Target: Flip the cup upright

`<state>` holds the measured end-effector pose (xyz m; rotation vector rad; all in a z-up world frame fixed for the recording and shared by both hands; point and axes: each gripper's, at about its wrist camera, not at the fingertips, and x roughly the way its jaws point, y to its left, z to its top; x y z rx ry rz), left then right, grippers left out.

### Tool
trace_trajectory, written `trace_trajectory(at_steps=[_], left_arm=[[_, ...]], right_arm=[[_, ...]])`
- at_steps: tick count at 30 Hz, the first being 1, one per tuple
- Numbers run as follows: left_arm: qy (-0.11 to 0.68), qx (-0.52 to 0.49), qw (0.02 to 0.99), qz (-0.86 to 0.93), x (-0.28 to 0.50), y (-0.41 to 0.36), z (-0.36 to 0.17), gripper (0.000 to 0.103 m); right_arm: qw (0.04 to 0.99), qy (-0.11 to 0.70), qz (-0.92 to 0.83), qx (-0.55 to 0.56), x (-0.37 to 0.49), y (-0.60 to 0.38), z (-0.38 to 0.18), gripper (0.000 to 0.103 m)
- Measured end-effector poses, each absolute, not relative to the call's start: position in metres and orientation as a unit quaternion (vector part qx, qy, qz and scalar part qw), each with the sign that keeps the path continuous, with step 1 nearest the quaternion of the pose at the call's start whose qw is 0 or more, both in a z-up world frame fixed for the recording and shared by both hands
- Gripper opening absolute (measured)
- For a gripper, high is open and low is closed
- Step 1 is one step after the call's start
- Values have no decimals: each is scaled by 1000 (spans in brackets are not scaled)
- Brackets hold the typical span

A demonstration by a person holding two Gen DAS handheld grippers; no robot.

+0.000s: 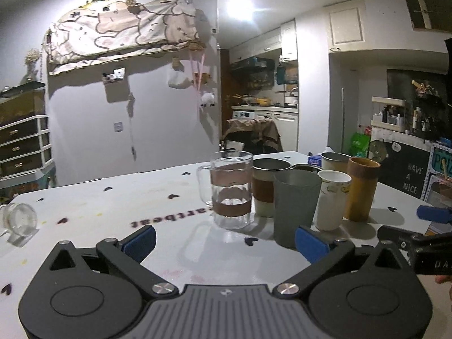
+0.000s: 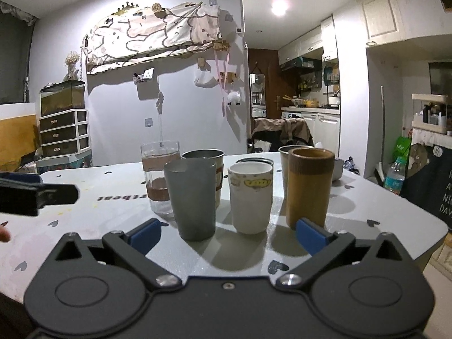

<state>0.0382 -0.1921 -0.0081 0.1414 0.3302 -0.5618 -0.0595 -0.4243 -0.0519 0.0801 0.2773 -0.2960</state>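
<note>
A clear glass cup (image 1: pixel 18 221) lies on its side at the far left of the white table (image 1: pixel 113 206), seen only in the left wrist view. My left gripper (image 1: pixel 224 244) is open and empty, low over the table, well to the right of that cup. My right gripper (image 2: pixel 227 236) is open and empty, just in front of a group of upright cups. The right gripper's blue-tipped finger (image 1: pixel 432 214) shows at the right edge of the left wrist view.
Several cups stand upright mid-table: a glass mug (image 1: pixel 231 189), a grey tumbler (image 2: pixel 193 199), a white paper cup (image 2: pixel 250 197), a bamboo cup (image 2: pixel 309 188), metal cups behind. The table's right edge (image 2: pixel 440 228) is close. A plastic bottle (image 2: pixel 395 175) stands beyond.
</note>
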Motion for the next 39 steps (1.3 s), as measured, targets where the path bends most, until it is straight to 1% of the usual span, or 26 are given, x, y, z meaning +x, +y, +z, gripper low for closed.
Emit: trace_trajectory(at_steps=[5, 12, 39], left_arm=[[170, 60, 948, -260, 30, -182, -11, 103], [180, 45, 952, -245, 28, -172, -13, 103], [177, 51, 953, -241, 23, -170, -9, 103]], right_arm=[[978, 132, -159, 18, -68, -415, -45, 103], [979, 124, -159, 18, -78, -412, -39, 103], [980, 134, -148, 22, -78, -409, -38, 103]])
